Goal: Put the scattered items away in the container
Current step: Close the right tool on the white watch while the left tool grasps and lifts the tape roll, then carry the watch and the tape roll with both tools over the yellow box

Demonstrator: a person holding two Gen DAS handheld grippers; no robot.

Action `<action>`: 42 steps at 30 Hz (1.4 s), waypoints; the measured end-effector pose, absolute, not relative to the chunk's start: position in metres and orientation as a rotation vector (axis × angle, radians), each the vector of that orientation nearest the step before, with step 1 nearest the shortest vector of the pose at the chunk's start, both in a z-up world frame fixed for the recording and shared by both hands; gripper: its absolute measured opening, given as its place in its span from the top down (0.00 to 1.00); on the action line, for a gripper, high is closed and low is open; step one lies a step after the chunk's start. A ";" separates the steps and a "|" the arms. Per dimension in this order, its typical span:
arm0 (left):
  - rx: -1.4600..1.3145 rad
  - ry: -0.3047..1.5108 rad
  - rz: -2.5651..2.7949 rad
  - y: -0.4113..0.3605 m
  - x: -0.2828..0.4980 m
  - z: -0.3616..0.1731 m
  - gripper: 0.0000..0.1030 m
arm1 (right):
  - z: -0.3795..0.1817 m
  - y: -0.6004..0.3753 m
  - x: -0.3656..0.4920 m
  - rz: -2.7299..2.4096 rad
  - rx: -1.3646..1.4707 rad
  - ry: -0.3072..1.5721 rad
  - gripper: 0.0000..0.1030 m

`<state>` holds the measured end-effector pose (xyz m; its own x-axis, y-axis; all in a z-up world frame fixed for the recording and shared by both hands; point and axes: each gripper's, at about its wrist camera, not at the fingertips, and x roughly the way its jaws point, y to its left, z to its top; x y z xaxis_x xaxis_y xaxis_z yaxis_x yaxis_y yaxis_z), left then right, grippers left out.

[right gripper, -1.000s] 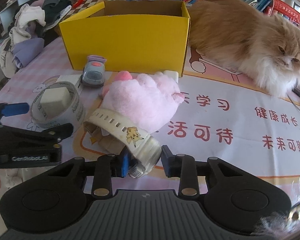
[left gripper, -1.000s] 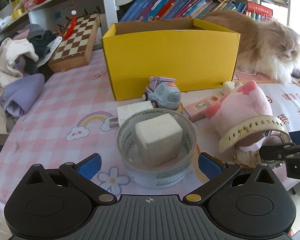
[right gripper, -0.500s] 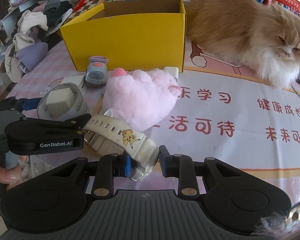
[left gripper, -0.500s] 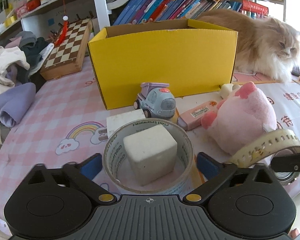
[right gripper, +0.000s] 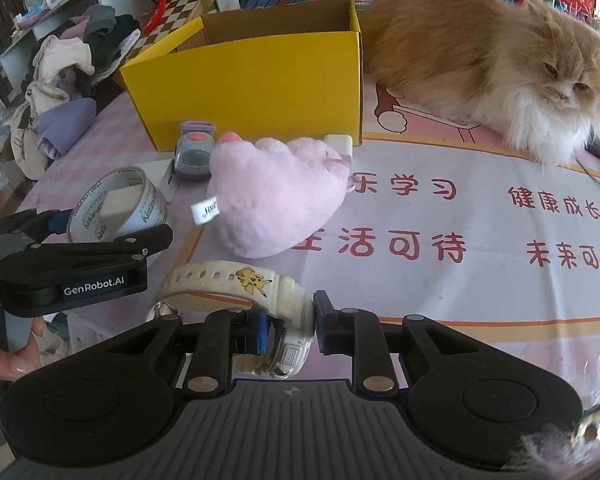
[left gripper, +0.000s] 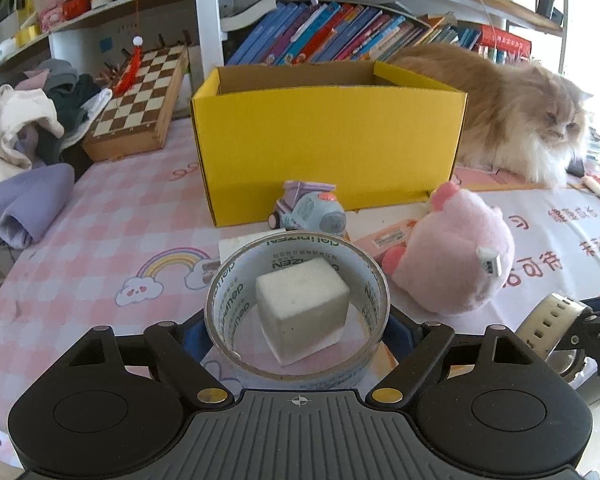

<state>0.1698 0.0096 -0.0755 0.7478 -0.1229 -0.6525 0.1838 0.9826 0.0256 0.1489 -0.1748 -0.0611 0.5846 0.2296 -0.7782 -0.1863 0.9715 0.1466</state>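
My left gripper is shut on a clear tape roll, its blue pads pressing both sides. A white foam cube sits inside the ring. My right gripper is shut on a white wristwatch with a yellow cartoon on the strap, held above the cloth. The open yellow box stands behind, also in the right wrist view as the yellow box. In front of it lie a pink plush, a small toy car and a pink eraser.
A long-haired orange cat lies right of the box, touching it. A chessboard and a clothes pile fill the back left. A small white block rests at the box's front right corner. A hand grips the left tool.
The left fingers closed on the tape roll and raised it. The right gripper drew back with the watch, lifting it off the plush.
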 end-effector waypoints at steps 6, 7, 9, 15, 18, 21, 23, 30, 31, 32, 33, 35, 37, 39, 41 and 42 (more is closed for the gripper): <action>0.093 0.662 -0.184 0.010 0.161 -0.062 0.17 | -0.057 -0.176 0.146 0.238 0.061 0.904 0.80; 0.093 0.656 -0.188 0.010 0.159 -0.060 0.17 | -0.056 -0.176 0.145 0.238 0.062 0.903 0.80; 0.090 0.647 -0.197 0.010 0.154 -0.056 0.17 | -0.055 -0.176 0.143 0.237 0.064 0.901 0.80; 0.091 0.618 -0.228 0.011 0.135 -0.042 0.17 | -0.048 -0.176 0.138 0.247 0.064 0.896 0.80; 0.085 0.608 -0.242 0.013 0.127 -0.034 0.17 | -0.043 -0.175 0.136 0.254 0.063 0.892 0.80; 0.080 0.602 -0.258 0.016 0.119 -0.026 0.17 | -0.038 -0.174 0.133 0.263 0.061 0.888 0.80; 0.082 0.596 -0.268 0.016 0.115 -0.021 0.17 | -0.033 -0.172 0.132 0.276 0.046 0.880 0.80; 0.091 0.583 -0.294 0.019 0.104 -0.010 0.17 | -0.022 -0.165 0.128 0.308 0.023 0.866 0.80; 0.091 0.583 -0.298 0.019 0.103 -0.009 0.17 | -0.021 -0.165 0.128 0.312 0.021 0.865 0.80; 0.089 0.584 -0.301 0.019 0.103 -0.008 0.17 | -0.019 -0.164 0.128 0.316 0.018 0.864 0.80; 0.088 0.585 -0.304 0.019 0.102 -0.008 0.17 | -0.018 -0.163 0.127 0.320 0.016 0.862 0.80; 0.086 0.589 -0.308 0.020 0.101 -0.008 0.17 | -0.016 -0.163 0.128 0.325 0.015 0.861 0.80; 0.086 0.596 -0.311 0.020 0.102 -0.007 0.17 | -0.013 -0.163 0.130 0.329 0.016 0.859 0.80; 0.091 0.595 -0.316 0.019 0.103 -0.005 0.17 | -0.010 -0.163 0.133 0.339 0.018 0.856 0.80; 0.097 0.594 -0.321 0.019 0.103 -0.002 0.17 | -0.007 -0.163 0.136 0.349 0.019 0.853 0.80; 0.098 0.592 -0.321 0.018 0.104 0.000 0.17 | -0.005 -0.163 0.137 0.355 0.019 0.851 0.80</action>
<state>0.1042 0.0185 0.0004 0.7818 -0.2691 -0.5625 0.3249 0.9458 -0.0009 0.1373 -0.1631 -0.0054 0.6042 0.3140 -0.7324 -0.2987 0.9413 0.1573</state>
